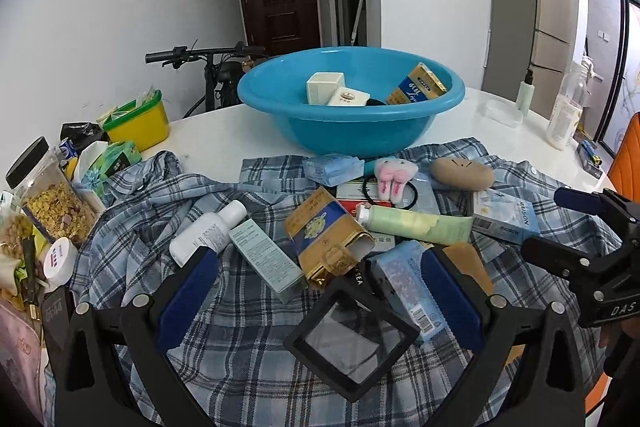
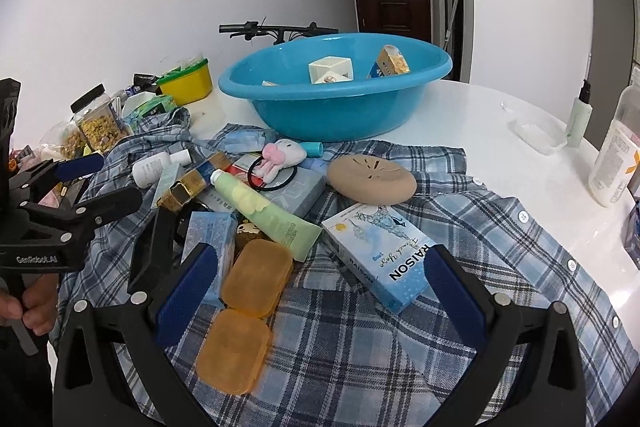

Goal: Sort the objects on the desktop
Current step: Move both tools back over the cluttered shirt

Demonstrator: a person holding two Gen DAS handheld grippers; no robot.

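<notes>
A blue basin [image 1: 352, 123] on the white table holds a cream box [image 1: 325, 87], a soap bar and a gold-blue box [image 1: 418, 85]. On a plaid shirt [image 1: 240, 327] lie a white bottle [image 1: 208, 231], a pale green box [image 1: 266, 259], a gold-blue box [image 1: 328, 231], a green tube [image 1: 416, 223], a black square frame [image 1: 352, 335] and a RAISON box [image 2: 380, 251]. My left gripper [image 1: 320, 287] is open above the black frame. My right gripper [image 2: 320, 291] is open over an orange case [image 2: 244, 315] and the RAISON box.
A yellow tub [image 1: 138, 121], a cereal jar [image 1: 52, 191] and snack bags crowd the left edge. A tan pouch [image 2: 372, 179], a pink plush hair tie [image 2: 278, 157], spray bottle [image 2: 580, 111] and white bottle [image 2: 614, 155] stand right. A bicycle is behind the table.
</notes>
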